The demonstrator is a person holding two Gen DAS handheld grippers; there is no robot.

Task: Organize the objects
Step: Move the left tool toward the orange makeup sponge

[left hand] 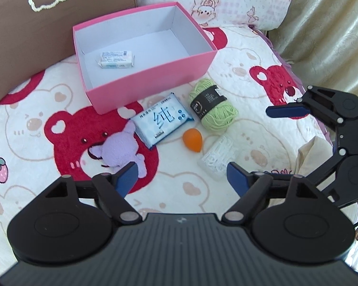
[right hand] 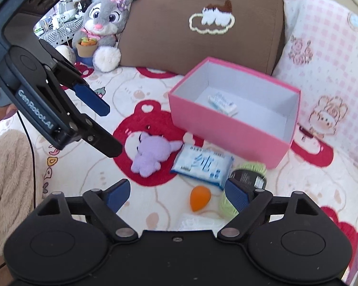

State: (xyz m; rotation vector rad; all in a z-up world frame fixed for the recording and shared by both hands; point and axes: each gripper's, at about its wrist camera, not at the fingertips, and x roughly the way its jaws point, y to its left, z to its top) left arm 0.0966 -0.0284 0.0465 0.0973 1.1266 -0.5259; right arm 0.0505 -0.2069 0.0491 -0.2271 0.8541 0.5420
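Both my tools are wide open and hold nothing. My left tool (left hand: 180, 178) hangs over the bed (left hand: 250, 54), just above the purple plush (left hand: 118, 151). My right tool (right hand: 176, 194) hangs over the orange egg (right hand: 200, 197) and the green yarn (left hand: 213, 106). The pink box (left hand: 140, 95) sits at the back of the bed, open on top, with one small white pack (left hand: 117, 59) already in it. The other things lie in a little bunch in front of the box: the plush, the blue wipes (left hand: 162, 125), the egg, the yarn and a clear bag (left hand: 218, 158). I think the job now is to pick one thing and put it in the box. The things lie close together, so I want to take one at a time. With the left tool I would go for the plush, since it is nearest. I would come straight down, put one finger on each side of its soft body, and squeeze gently. The wipes touch its ear, so I must not catch them too. The egg is round and may roll away if I bump it. I should keep my two tools apart so they do not knock each other. Then I lift high enough to clear the box wall before I let go.
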